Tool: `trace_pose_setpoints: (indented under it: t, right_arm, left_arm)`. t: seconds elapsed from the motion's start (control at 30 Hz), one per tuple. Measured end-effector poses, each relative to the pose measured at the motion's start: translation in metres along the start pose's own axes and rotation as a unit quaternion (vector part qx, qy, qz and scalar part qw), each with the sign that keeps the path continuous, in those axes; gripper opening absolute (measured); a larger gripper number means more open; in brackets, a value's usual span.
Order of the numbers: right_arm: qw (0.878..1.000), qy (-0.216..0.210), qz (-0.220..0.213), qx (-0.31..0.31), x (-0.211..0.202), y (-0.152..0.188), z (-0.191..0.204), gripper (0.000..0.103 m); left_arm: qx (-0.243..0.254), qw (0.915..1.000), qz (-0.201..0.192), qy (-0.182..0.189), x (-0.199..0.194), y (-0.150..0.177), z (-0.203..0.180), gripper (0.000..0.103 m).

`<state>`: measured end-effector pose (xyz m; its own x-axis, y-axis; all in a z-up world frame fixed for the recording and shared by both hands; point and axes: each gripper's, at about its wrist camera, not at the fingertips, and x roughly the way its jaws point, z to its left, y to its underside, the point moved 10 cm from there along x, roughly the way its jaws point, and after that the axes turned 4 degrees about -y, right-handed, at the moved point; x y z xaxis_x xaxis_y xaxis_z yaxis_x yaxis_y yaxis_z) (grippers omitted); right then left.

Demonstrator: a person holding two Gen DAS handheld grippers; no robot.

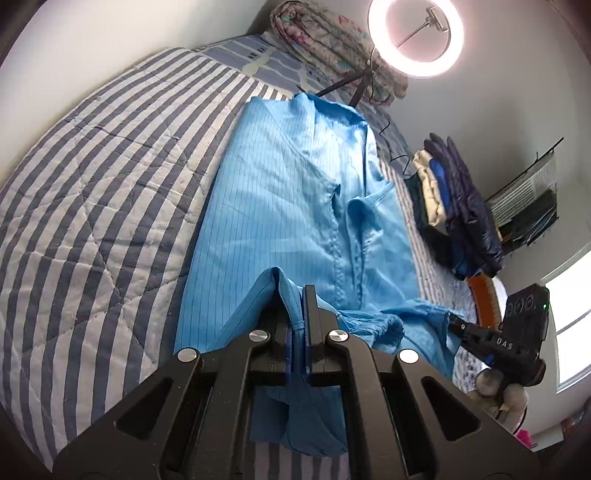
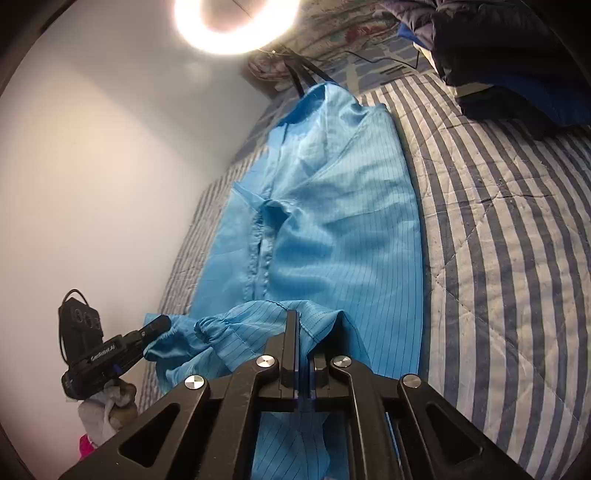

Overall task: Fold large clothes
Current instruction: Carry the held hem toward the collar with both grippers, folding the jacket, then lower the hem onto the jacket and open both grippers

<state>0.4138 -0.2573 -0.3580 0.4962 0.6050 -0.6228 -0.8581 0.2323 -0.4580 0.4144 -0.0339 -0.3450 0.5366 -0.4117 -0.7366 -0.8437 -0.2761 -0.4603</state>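
Note:
A large light-blue garment (image 1: 295, 199) with thin dark pinstripes lies lengthwise on the striped quilt (image 1: 92, 192), its front placket running down the middle. My left gripper (image 1: 301, 295) is shut on the garment's near hem, lifting a fold of cloth. At the right of the left wrist view, my right gripper (image 1: 456, 325) pinches the other hem corner. In the right wrist view the garment (image 2: 332, 229) stretches away and my right gripper (image 2: 301, 321) is shut on its bunched hem. The left gripper (image 2: 159, 325) shows at lower left, clamped on an elastic cuff.
A glowing ring light (image 1: 417, 33) on a dark tripod stands at the bed's far end, beside a rolled floral blanket (image 1: 332, 48). A stack of folded clothes (image 1: 454, 206) sits at the bed's right edge. White walls (image 2: 110, 166) flank the bed, and a window (image 1: 569, 317) is at right.

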Motion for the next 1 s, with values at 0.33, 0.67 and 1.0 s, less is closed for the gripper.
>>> trace_pose_setpoints:
  t: [0.33, 0.67, 1.0]
  right_arm:
    - [1.000, 0.000, 0.023, 0.009, -0.002, 0.007, -0.013, 0.026]
    - [0.997, 0.029, 0.008, -0.075, -0.052, 0.015, 0.011, 0.050]
    - [0.979, -0.021, 0.071, -0.190, -0.050, 0.077, 0.057, 0.036]
  left_arm:
    - [0.062, 0.9966, -0.007, -0.054, -0.003, 0.005, -0.011, 0.013]
    - [0.163, 0.9780, -0.064, -0.114, -0.041, 0.011, -0.037, 0.044]
    - [0.262, 0.9623, -0.009, -0.074, -0.052, 0.077, -0.059, 0.044]
